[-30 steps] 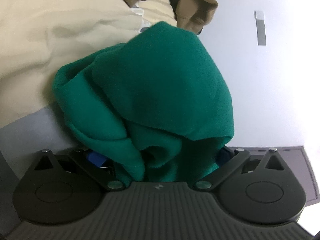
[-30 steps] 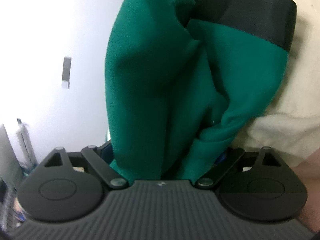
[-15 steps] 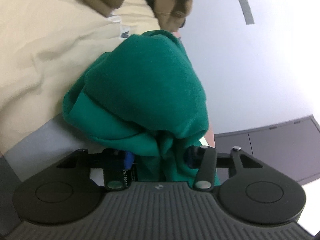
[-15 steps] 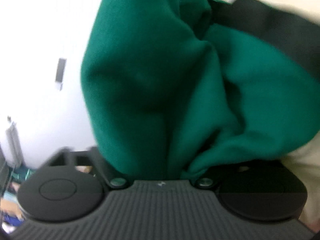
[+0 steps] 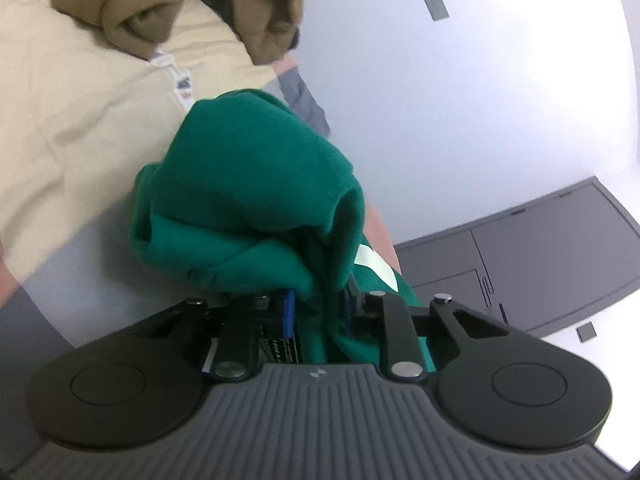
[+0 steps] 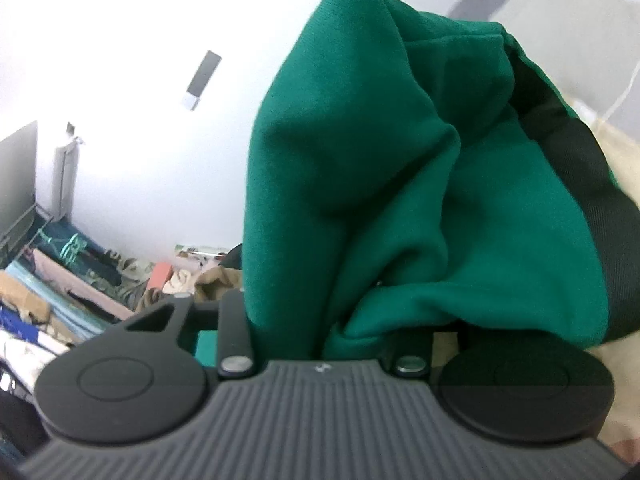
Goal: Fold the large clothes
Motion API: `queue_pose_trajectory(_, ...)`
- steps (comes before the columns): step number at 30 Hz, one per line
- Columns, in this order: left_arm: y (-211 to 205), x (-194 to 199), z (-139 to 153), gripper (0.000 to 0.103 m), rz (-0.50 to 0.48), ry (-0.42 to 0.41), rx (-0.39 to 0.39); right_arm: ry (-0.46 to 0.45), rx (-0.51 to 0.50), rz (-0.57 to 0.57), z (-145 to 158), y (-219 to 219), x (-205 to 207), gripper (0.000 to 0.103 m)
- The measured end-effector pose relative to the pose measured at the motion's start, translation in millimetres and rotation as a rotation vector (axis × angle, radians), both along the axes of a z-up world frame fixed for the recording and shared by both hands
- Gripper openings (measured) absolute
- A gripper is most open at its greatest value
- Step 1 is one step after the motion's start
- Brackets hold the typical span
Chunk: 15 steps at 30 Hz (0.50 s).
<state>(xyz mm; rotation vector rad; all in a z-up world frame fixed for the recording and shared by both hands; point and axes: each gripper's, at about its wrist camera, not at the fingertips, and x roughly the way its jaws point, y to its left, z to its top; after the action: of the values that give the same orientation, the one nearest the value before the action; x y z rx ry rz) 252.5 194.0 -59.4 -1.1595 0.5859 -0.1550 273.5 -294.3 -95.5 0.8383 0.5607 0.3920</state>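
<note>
Left wrist view. The left gripper [image 5: 318,312] has just been closing, and its jaws now stand narrow, with a bunch of the green garment [image 5: 256,184] pinched between the blue pads [image 5: 289,314]. The garment rises from the jaws in a crumpled mound. Beyond and to the left of the garment lies a beige cloth [image 5: 80,120]. A brown garment [image 5: 168,4] sits on the far part of that cloth, well apart from the green one. A grey surface [image 5: 80,264] shows just left of the green garment. A pale patch [image 5: 374,266] shows on the garment's right side, beside the jaws. Dark cabinets [image 5: 540,260] stand to the right of the garment, against a white wall.

Right wrist view. The right gripper [image 6: 320,344] has also just been closing. The green garment [image 6: 360,160] fills the gap between its jaws and hides the pads, so a firm hold cannot be confirmed here; a grip is likely. A black band [image 6: 580,176] runs along the garment's right edge. Piled clothes [image 6: 80,280] lie low to the left of the garment, well apart.

Progress. Judged from both views, the garment is bunched with no flat fold visible. Both ends appear taken up. Spreading, smoothing and every fold remain to be done.
</note>
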Motion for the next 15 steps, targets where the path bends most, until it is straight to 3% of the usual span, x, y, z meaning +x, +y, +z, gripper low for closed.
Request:
queue_pose_trajectory(3,-15,6,6,0.024,-0.024,-0.025,-0.04,-0.041,-0.029,-0.002,17,-15,-8,0.045)
queue_pose_trajectory(8,-59,18,29,0.023,-0.1,-0.077,-0.042,-0.127,-0.067,-0.013,49,-67,-26,0.045)
queue_pose_trajectory(15,-156,71,56,0.022,-0.205,-0.131,-0.032,-0.223,-0.091,-0.109,76,-157,-35,0.045)
